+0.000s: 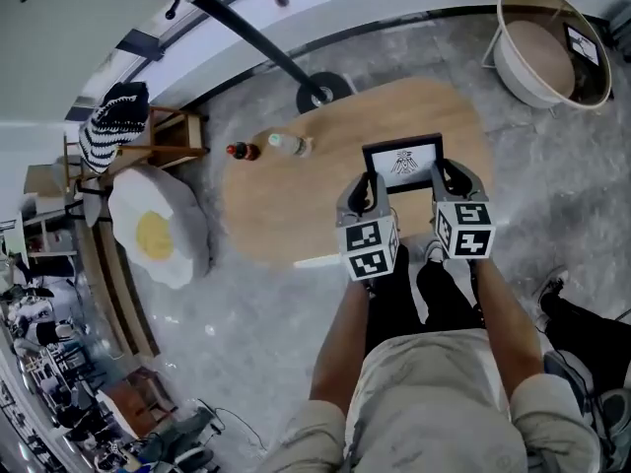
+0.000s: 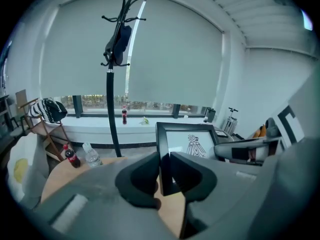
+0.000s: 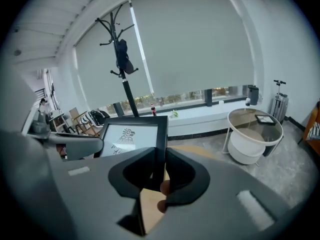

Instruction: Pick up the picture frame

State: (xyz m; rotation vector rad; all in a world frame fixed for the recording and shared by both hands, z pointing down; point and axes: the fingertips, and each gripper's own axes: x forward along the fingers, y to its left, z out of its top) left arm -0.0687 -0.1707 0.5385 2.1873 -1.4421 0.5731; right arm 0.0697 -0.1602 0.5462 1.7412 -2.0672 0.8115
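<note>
The black rectangular picture frame (image 1: 402, 162) with its white print of a bird-like figure is held upright between the two grippers, over the right half of the oval light-wood counter (image 1: 296, 205). The left gripper (image 2: 165, 166) has its jaws clamped on the frame's left edge, and the right gripper (image 3: 159, 166) has its jaws clamped on the right edge. Towards the counter's far left edge are a small dark cola bottle with a red cap (image 1: 242, 151) and a clear plastic water bottle (image 1: 288, 145), close together and well apart from the frame. Just beyond them, the round base of a tall black coat stand (image 1: 323, 92) rests on the grey mottled floor (image 1: 552, 195). To the left of the counter a white cushion shaped like a fried egg (image 1: 153, 230) leans by a wooden chair (image 1: 173, 131) draped with something in black and white stripes. Off to the right is a round white basket table with a pale wooden rim (image 1: 547, 47). Behind it all, a wide grey roller blind (image 2: 175, 49) covers most of the window, and a red-capped bottle (image 2: 124, 115) stands on the long white sill.
</note>
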